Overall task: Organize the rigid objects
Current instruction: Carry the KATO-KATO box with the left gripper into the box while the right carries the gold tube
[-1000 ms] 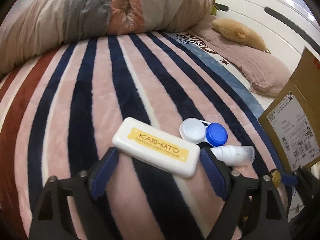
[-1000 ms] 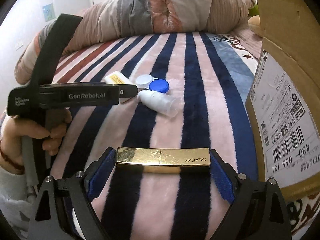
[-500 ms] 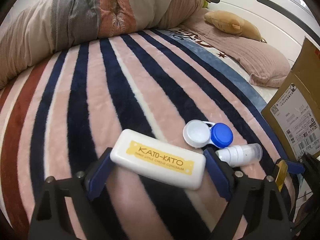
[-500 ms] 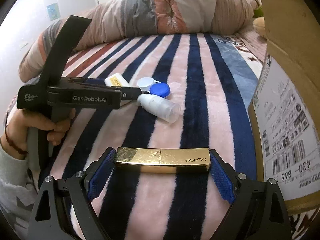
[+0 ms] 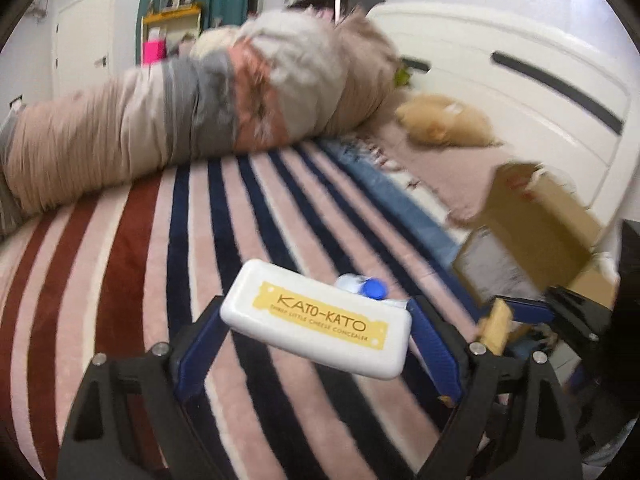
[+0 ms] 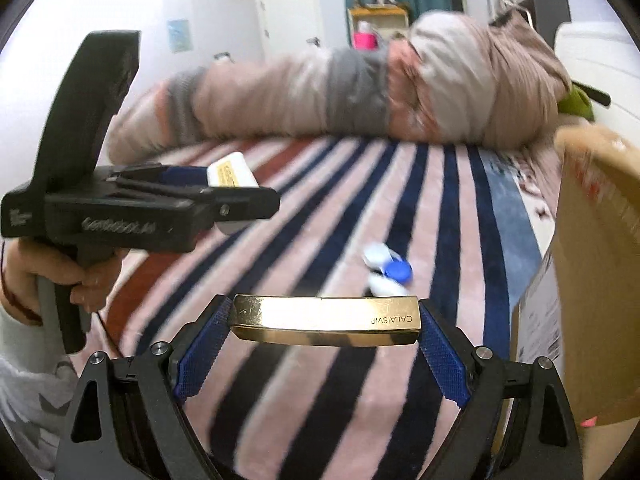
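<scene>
My left gripper (image 5: 314,334) is shut on a white case with a yellow KATO-KATO label (image 5: 316,320), gripped end to end and held up off the striped blanket (image 5: 132,264). The right gripper (image 6: 324,320) is shut on a gold bar-shaped case (image 6: 326,316), also held above the blanket. In the right wrist view the left gripper (image 6: 236,196) hangs at the left with the white case (image 6: 232,176) in it. A white and blue contact lens case (image 6: 388,262) and a small white bottle (image 6: 386,286) lie on the blanket below.
An open cardboard box (image 6: 596,264) stands at the right edge of the bed, also in the left wrist view as the box (image 5: 540,232). A rolled duvet (image 5: 192,116) lies across the far side, with a pillow and plush toy (image 5: 440,126) near the white headboard. A hand (image 6: 60,276) grips the left tool.
Both grippers have risen off the blanket with their cases held in them. The lens case and bottle stay on the blanket and now look smaller and farther below.
</scene>
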The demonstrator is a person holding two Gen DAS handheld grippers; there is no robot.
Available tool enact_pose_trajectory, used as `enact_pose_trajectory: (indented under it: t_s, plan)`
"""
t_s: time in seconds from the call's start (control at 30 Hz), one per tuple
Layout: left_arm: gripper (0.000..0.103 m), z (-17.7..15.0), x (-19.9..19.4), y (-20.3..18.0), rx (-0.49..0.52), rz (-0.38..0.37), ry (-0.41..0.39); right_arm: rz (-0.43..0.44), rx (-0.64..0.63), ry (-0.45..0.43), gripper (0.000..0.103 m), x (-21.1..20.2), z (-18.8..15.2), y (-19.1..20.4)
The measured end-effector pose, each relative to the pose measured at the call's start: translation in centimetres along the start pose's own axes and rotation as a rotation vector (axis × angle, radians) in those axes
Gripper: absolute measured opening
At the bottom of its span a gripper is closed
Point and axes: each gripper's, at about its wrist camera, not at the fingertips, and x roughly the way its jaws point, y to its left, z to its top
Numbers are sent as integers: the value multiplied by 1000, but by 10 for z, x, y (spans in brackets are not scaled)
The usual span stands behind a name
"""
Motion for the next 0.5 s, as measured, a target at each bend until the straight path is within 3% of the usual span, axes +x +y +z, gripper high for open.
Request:
enact_pose_trajectory:
  t_s: [0.23, 0.5]
  plan:
    - [87, 23, -61, -50, 57, -121, -118, -11, -46, -132, 89, -65, 19, -2]
    - [87, 53, -48, -131, 154, -255, -111, -138, 81, -188, 90, -123, 7, -73]
